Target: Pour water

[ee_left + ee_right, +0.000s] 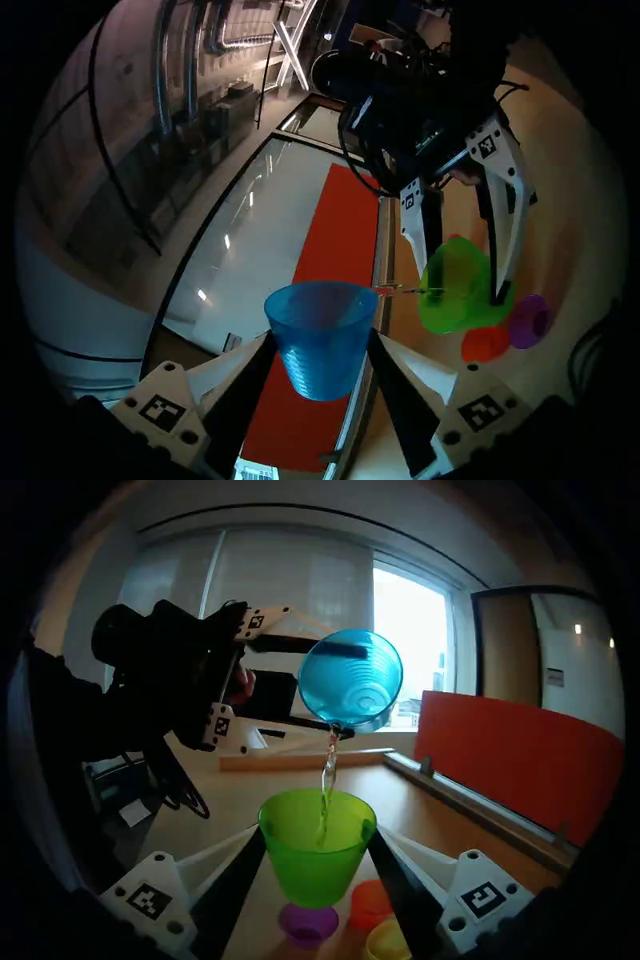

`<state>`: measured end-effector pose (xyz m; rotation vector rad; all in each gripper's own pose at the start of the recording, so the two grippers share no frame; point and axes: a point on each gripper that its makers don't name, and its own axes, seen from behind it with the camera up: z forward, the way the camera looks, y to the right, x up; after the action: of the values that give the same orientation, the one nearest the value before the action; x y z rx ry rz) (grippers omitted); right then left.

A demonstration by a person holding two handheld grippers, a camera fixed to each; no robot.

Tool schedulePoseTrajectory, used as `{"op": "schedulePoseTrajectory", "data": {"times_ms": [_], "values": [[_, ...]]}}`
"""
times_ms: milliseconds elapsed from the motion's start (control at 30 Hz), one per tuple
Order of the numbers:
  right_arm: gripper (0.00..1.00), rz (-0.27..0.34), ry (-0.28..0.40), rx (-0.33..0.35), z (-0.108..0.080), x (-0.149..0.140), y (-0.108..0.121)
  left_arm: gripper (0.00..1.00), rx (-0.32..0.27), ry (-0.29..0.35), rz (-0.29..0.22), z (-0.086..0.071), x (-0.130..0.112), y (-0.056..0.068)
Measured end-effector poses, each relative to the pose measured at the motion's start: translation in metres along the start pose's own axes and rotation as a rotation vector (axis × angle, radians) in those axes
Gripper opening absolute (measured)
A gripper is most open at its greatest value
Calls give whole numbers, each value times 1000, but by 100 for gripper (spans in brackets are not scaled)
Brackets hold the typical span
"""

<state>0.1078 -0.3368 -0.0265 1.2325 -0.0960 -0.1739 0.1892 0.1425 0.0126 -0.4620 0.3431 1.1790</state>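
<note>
A wooden counter [240, 800] runs up to a red panel [520, 752], and a bright window [408, 632] is behind it. The right gripper [317, 844] pinches a green cup [314, 876] between its two fingers and holds it upright. Just above this gripper, the left gripper [320, 360] pinches a blue cup [320, 336] and tips it over. A thin stream of water [328, 768] falls from the blue cup's rim into the green cup. Below the right gripper, a purple cup [308, 924], an orange cup [370, 902] and a yellow cup [388, 942] sit close together on the counter.
</note>
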Motion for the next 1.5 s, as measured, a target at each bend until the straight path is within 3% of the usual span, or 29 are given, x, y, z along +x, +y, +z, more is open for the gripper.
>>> {"op": "schedulePoseTrajectory", "data": {"times_ms": [367, 800, 1500], "values": [[90, -2, 2, -1, 2, 1, -1, 81, 10, -3, 41, 0, 1, -7], [90, -5, 5, -4, 0, 1, -1, 80, 25, -1, 74, 4, 5, -2], [90, -8, 13, -13, -2, 6, 1, 81, 38, -7, 180, 3, 10, -16]]}}
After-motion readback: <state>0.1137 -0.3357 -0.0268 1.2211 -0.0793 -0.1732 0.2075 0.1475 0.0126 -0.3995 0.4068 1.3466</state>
